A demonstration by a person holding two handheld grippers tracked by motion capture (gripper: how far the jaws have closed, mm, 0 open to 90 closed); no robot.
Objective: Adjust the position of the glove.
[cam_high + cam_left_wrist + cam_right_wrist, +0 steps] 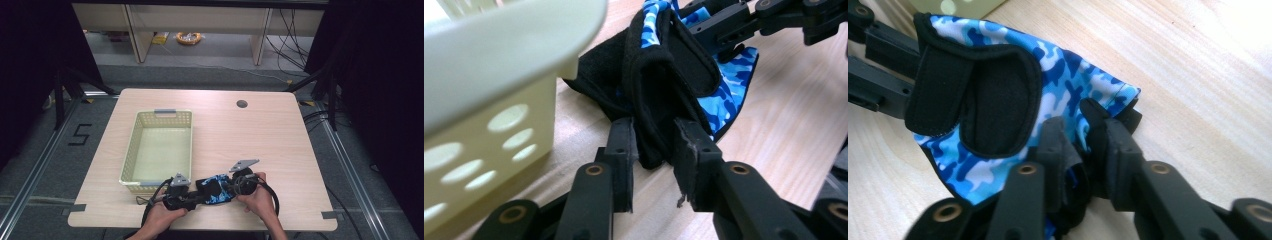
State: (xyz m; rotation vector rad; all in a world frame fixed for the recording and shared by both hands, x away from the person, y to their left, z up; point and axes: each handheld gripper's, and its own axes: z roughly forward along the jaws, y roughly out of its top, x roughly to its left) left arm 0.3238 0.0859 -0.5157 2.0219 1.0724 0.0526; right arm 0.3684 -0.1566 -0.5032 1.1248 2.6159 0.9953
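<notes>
Gripping opposite ends, left gripper pinches the black cuff and right gripper nips the blue edge of a camouflage glove at the table's near edge, just right of the yellow basket. Basket looks empty; any placing seems not yet done.

the basket stood just left of your grippers, blocking that side; the table ahead and to your right lay open.
</notes>
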